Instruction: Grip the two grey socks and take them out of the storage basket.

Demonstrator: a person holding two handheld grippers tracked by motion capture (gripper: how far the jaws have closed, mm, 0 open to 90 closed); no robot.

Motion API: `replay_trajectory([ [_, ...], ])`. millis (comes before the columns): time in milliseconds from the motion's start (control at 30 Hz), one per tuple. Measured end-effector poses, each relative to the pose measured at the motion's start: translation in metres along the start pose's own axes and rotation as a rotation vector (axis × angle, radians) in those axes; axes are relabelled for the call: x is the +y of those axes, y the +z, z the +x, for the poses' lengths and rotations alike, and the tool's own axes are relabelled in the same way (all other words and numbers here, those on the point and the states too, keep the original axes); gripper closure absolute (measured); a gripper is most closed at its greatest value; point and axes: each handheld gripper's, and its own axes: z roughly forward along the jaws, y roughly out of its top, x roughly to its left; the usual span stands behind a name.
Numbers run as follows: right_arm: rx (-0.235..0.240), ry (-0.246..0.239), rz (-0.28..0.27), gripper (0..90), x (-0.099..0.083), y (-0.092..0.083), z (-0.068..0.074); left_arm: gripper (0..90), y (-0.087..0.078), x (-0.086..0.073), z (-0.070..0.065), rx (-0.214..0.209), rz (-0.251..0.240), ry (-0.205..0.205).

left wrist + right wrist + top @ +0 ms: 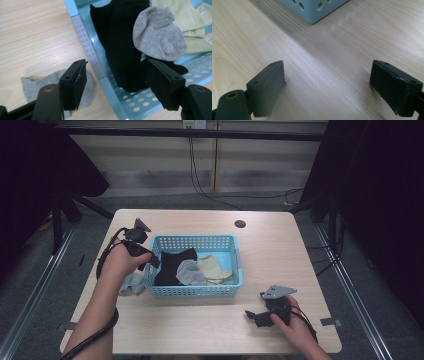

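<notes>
Over the left wall of the blue basket (239, 265), the left gripper (116, 83) hangs with its jaws wide apart and nothing in them. A black sock (122, 45), a grey sock (160, 37) and a tan cloth (180, 17) lie inside the basket. Another grey sock (131, 284) lies just outside that wall, maybe waiting to go in. Well in front of the basket, the right gripper (327, 87) rests low over the table (317, 62), wide apart and empty, out of the way.
</notes>
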Motion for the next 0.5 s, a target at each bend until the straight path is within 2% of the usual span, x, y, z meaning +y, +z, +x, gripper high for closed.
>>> replay_trajectory([
  [333,0.000,0.002,0.001,12.1,0.000,0.000,0.000,29.7,0.015,0.008,-0.017,-0.027,-0.001,0.042],
  [500,0.000,0.001,0.000,12.1,0.000,0.000,0.000,29.7,0.028,0.011,-0.028,-0.043,0.006,0.074],
])
